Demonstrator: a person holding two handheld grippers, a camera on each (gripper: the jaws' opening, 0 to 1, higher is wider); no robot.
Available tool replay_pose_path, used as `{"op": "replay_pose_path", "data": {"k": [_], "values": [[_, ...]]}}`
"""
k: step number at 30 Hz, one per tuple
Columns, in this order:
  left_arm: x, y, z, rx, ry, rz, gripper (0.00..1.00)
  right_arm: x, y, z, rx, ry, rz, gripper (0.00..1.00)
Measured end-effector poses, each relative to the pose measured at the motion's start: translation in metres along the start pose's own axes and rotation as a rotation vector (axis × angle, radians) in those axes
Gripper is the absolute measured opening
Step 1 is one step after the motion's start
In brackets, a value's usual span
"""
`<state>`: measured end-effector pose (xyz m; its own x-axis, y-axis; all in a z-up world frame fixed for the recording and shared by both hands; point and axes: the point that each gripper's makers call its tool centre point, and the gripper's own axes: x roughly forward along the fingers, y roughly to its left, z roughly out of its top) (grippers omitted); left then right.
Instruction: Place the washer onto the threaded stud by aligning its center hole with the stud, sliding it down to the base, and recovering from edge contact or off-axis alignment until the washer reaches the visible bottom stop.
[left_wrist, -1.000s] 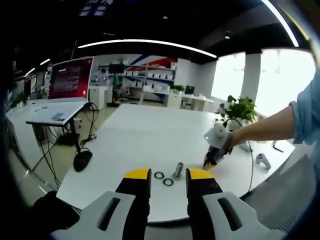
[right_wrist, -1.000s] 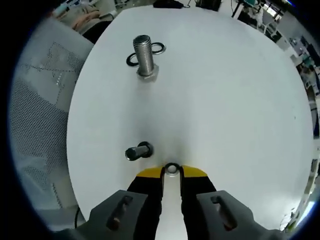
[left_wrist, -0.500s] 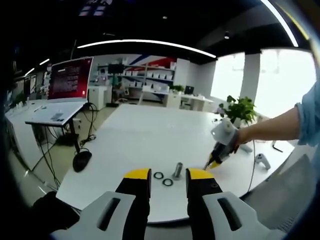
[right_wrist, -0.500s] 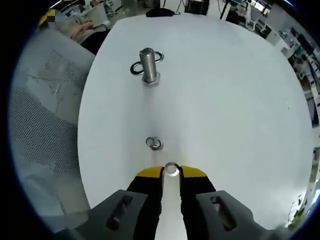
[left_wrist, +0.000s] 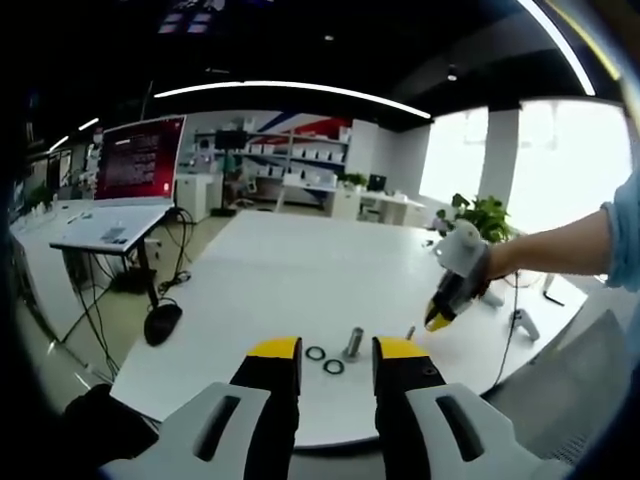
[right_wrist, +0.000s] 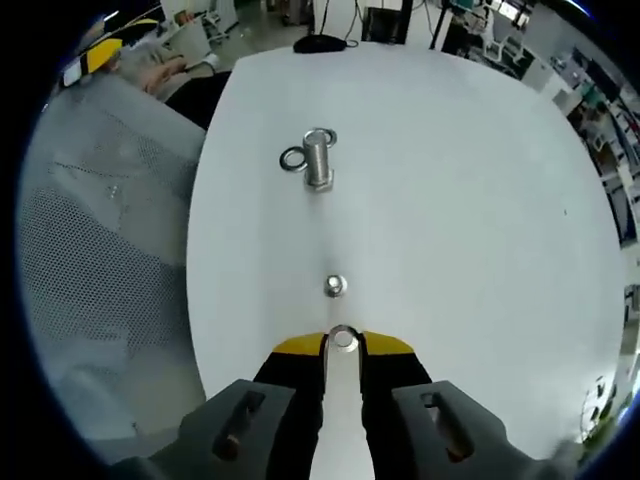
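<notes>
A washer (right_wrist: 343, 340) is pinched edge-on between the yellow tips of the right gripper (right_wrist: 343, 346), presumably so its hole is left free for the threaded stud (right_wrist: 319, 161), which stands upright well ahead on the white table (right_wrist: 470, 200). The left gripper (left_wrist: 337, 352) is held apart-jawed, empty. Two spare washers (left_wrist: 324, 360) lie beside the stud; no containers are present.

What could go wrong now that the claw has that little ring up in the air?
The right claw pinches the washer only at its tips, high above the white table, so it might slip out. The threaded stud is far off, so the hole may meet it off-centre. Two washers beside the stud's base could get knocked.
</notes>
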<state>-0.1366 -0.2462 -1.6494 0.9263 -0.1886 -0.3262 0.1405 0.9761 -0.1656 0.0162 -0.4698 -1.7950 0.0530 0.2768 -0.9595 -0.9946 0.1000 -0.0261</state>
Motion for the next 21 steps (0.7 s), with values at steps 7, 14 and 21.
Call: {"op": "replay_pose_path", "data": {"k": [7,14,21], "values": [[-0.001,0.000,0.001,0.000,-0.010,0.000,0.27,-0.005,0.004,0.009,-0.015,0.003,-0.003,0.14],[-0.001,0.000,0.000,0.004,-0.004,-0.001,0.27,-0.003,0.005,0.020,-0.044,0.012,-0.005,0.14],[-0.001,0.000,0.000,0.003,-0.005,0.001,0.27,0.001,0.005,0.033,-0.067,0.007,0.001,0.14]]}}
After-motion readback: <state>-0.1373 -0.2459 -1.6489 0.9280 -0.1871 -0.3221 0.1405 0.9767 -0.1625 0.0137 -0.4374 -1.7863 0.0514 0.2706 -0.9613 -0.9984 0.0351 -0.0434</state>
